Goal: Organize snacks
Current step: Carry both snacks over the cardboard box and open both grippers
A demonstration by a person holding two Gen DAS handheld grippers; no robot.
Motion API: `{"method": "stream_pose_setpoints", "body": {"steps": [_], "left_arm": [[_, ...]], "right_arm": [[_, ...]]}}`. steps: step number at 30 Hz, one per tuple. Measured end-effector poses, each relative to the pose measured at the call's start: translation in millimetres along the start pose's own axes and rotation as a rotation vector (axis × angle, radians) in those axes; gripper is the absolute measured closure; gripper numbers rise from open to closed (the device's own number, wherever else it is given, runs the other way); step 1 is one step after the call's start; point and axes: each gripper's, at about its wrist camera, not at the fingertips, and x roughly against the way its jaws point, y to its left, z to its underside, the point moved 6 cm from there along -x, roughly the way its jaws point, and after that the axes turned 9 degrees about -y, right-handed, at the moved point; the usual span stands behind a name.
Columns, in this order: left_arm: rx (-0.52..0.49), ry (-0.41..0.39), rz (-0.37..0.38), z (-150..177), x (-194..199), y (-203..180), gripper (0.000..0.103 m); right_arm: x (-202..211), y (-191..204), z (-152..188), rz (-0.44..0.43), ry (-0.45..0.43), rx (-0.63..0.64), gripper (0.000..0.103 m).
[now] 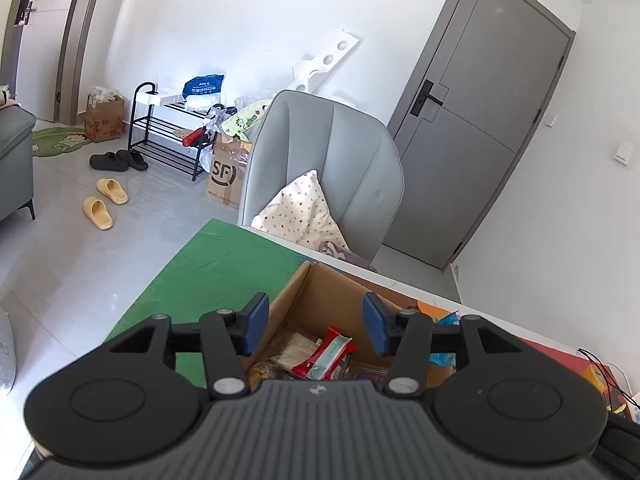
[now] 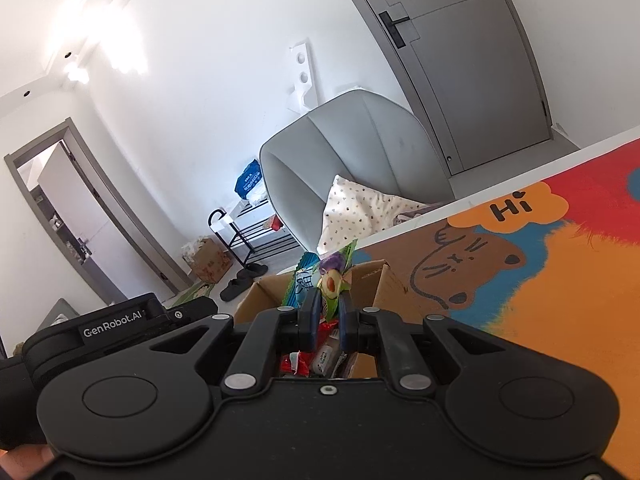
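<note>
Your right gripper [image 2: 328, 316] clamps a green snack packet [image 2: 334, 280] just above the cardboard box [image 2: 376, 280]; your left gripper [image 1: 316, 328] hangs released and empty over it. Next, lower and let go.

The left tool's [image 1: 316, 326] body hides the cardboard box's [image 1: 320, 300] near half; snack wrappers' [image 1: 324, 354] print stays unreadable at lower centre.

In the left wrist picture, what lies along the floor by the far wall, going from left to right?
Green rug → brown cardboard box → black shoe rack → SF carton → grey armchair → grey door.
</note>
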Motion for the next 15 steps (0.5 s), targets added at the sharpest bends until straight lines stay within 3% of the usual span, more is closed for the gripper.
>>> {"method": "stream_pose_setpoints", "body": {"steps": [3,7,11,15], "left_arm": [[-0.001,-0.007,-0.012,-3,2,5,0.049],[-0.001,-0.004,-0.029,-3,1,11,0.034],[-0.015,-0.002,-0.047,-1,3,16,0.025],[-0.013,0.006,-0.052,2,7,17,0.023]], "right_arm": [[-5,7,1,-0.020,0.011,0.014,0.090],[-7,17,6,-0.050,0.028,0.034,0.071],[-5,13,10,-0.029,0.036,0.024,0.071],[3,6,10,0.001,0.031,0.009,0.069]]}}
